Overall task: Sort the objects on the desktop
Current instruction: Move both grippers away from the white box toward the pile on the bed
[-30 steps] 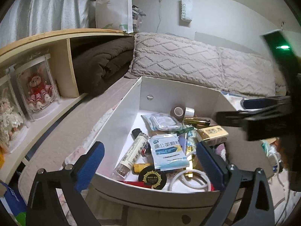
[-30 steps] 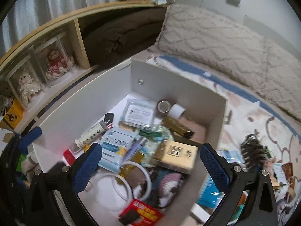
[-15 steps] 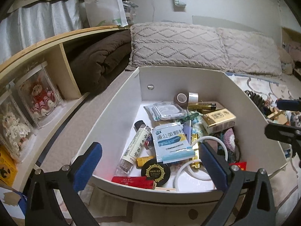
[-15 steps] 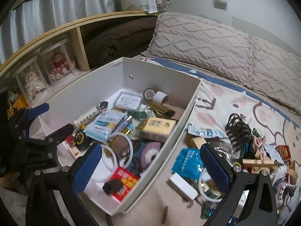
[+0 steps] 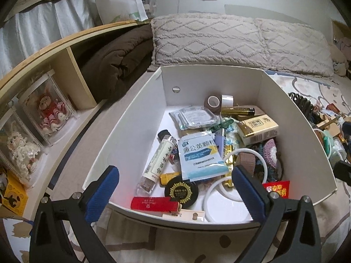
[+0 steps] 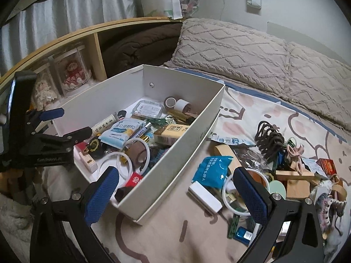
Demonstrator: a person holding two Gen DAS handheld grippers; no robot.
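As right tongs [image 6: 175, 194] swung rightward, loose pile [image 6: 274, 166] entered view.

White box [image 5: 136, 118] on the bed: blue-and-white sachet [image 5: 200, 155] at centre, label-wrapped bottle [image 5: 156, 164] left of it, gold carton [image 5: 257, 129] right, two tape rolls [image 5: 214, 102] at the far wall, red packet [image 5: 153, 203] at the near wall. Left hand-held gripper [image 5: 175, 194]: fingers spread, empty.
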